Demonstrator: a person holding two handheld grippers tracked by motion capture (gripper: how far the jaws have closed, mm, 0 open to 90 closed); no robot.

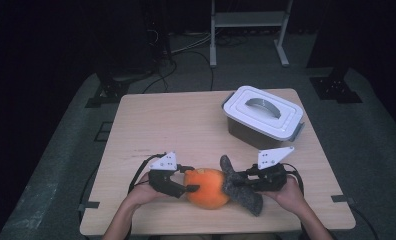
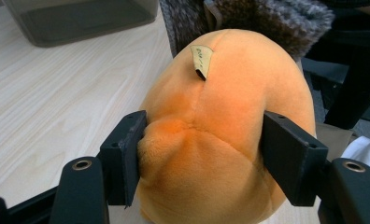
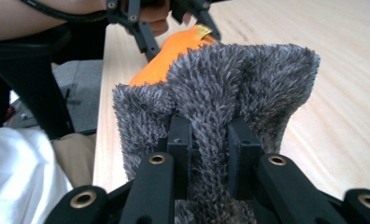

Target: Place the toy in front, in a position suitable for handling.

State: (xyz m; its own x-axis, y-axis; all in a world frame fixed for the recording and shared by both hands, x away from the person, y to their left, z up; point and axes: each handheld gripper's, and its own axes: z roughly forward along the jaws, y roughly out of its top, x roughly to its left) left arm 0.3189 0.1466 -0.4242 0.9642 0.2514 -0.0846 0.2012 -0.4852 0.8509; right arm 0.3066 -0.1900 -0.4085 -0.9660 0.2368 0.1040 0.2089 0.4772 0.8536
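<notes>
Near the table's 6 o'clock edge, the left gripper squeezes the orange plush toy between its 2 jaws. At the toy's 3 o'clock side, the right gripper pinches the grey fuzzy cloth, which touches the toy.

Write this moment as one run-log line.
left hand-held gripper: clamps orange plush | right hand-held gripper: pinches grey fuzzy fabric | lidded box: shut

small tag on orange plush, markings unreadable, no other text
</notes>
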